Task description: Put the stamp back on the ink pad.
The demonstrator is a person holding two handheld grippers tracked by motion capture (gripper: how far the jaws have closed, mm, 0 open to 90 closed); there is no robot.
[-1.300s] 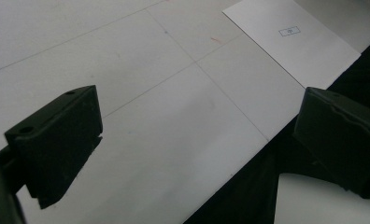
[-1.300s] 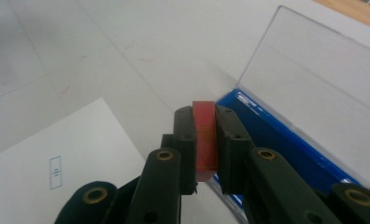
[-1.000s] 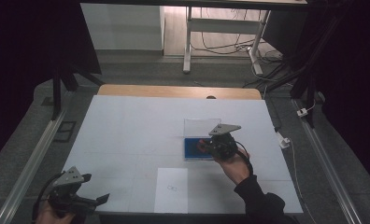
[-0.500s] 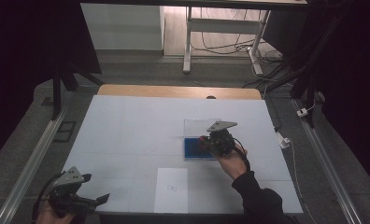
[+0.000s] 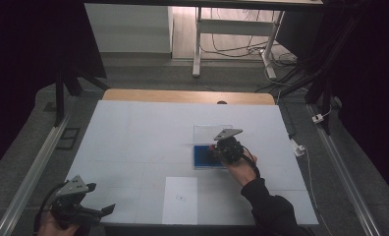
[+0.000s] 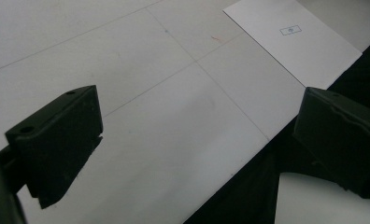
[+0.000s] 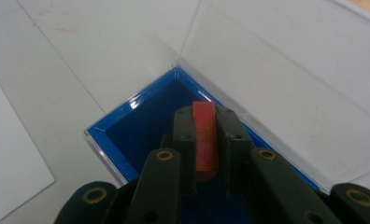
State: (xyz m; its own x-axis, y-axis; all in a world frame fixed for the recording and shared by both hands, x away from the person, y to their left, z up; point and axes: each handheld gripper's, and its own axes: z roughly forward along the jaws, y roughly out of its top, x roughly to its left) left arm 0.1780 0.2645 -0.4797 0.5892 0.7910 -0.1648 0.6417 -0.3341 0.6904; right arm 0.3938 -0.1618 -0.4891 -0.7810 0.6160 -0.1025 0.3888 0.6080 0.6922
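Since a second ago the right gripper has come down a little onto the blue box, while the left gripper has stayed put at the near left corner of the table.

In the high view, the right gripper sits over the blue tray of a case right of the table's middle, with the case's clear lid standing open on the far side. A white sheet of paper lies at the near edge, between the two hands. The table is white, with a wooden strip along its far edge.

In the left gripper view, the left gripper has its jaws spread wide with nothing between them, hanging over the table's near edge; the paper lies beyond to the right.

In the right gripper view, the right gripper is clamped on a thin red piece, held upright and edge-on between its pads. The piece hangs over the inside of the blue tray; whether it touches the bottom I cannot tell. The clear lid lies tilted back on the far right.
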